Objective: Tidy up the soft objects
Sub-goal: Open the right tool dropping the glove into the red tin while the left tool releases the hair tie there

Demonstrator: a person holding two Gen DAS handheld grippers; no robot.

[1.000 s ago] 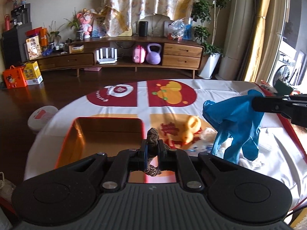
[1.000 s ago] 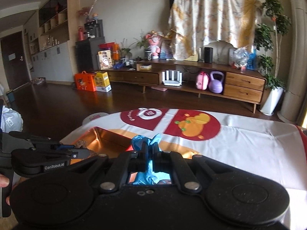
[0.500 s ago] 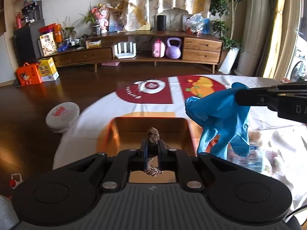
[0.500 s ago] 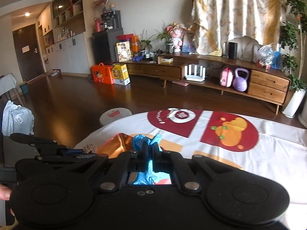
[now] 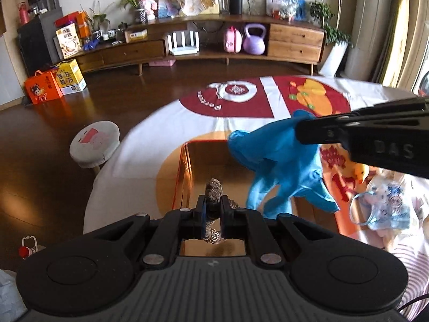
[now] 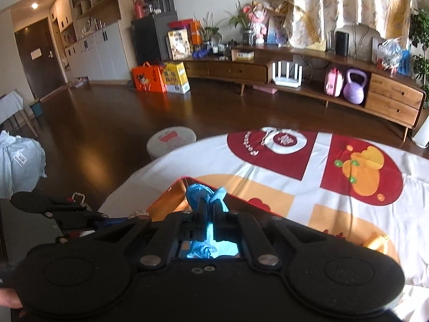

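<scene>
My left gripper [image 5: 213,204] is shut on a brown speckled scrunchie [image 5: 213,187] and hangs over the orange-gold box [image 5: 187,166] on the table. My right gripper [image 6: 209,208] is shut on a blue glove [image 6: 203,194]. In the left wrist view that glove [image 5: 278,161] dangles from the right gripper's fingers [image 5: 348,131] above the box's right half. In the right wrist view the box's rim [image 6: 171,190] shows just beyond the fingertips, with the left gripper's body [image 6: 61,209] low at the left.
A patterned face mask [image 5: 386,209] and a yellow duck toy [image 5: 360,171] lie on the tablecloth [image 5: 166,128] right of the box. A round white stool [image 5: 93,145] stands on the dark floor left of the table. A long wooden cabinet [image 6: 295,77] lines the far wall.
Both grippers have swung left across the table and dropped a little. The box now sits under them, and the glove hangs over the box instead of over the tablecloth.
</scene>
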